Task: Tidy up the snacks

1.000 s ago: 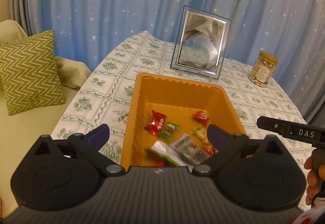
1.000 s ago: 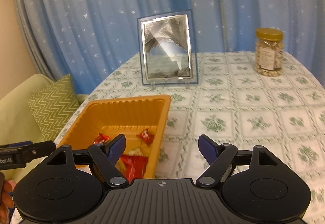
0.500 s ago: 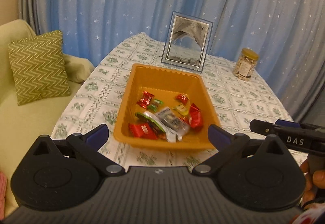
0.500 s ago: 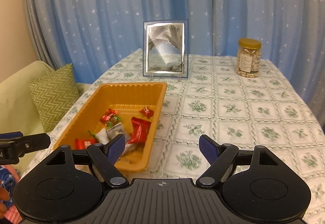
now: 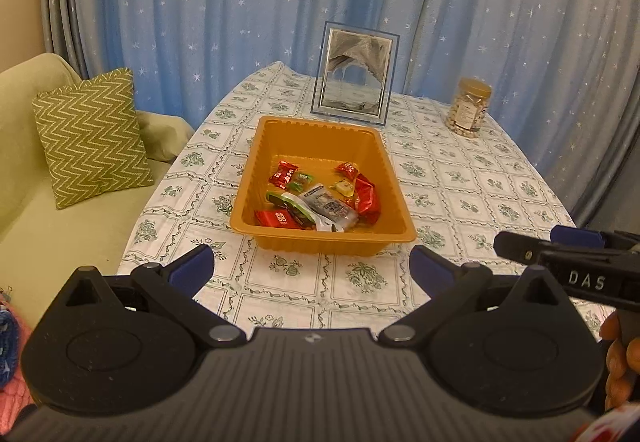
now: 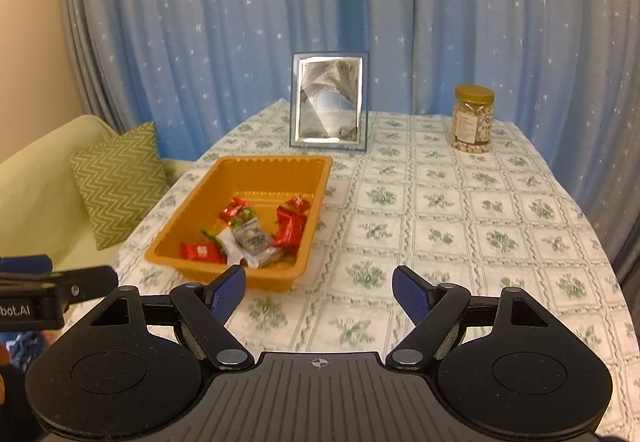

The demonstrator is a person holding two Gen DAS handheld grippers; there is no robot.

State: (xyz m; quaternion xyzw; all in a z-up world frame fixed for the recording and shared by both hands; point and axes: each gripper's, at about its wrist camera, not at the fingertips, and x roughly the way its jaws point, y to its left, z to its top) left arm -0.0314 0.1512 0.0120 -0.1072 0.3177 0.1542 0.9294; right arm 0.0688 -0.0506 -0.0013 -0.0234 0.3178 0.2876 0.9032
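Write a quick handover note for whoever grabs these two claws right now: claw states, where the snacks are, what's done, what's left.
Left claw: open, empty, short of the tray.
Right claw: open, empty, beside the tray's near right corner.
Wrapped snacks: piled in the orange plastic tray on the floral tablecloth; no loose ones visible on the cloth.
Gold-lidded clear nut jar stands far right, apart from the tray, near the glass picture frame.
Done: the visible snacks are gathered.
Left: probably nothing, unless the jar belongs with them.

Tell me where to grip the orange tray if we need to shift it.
Probably the near short rim of the orange tray: it has a flat flared lip, faces both open grippers, left and right, and nothing blocks it. Come in low from the front, one finger above the lip, one under.
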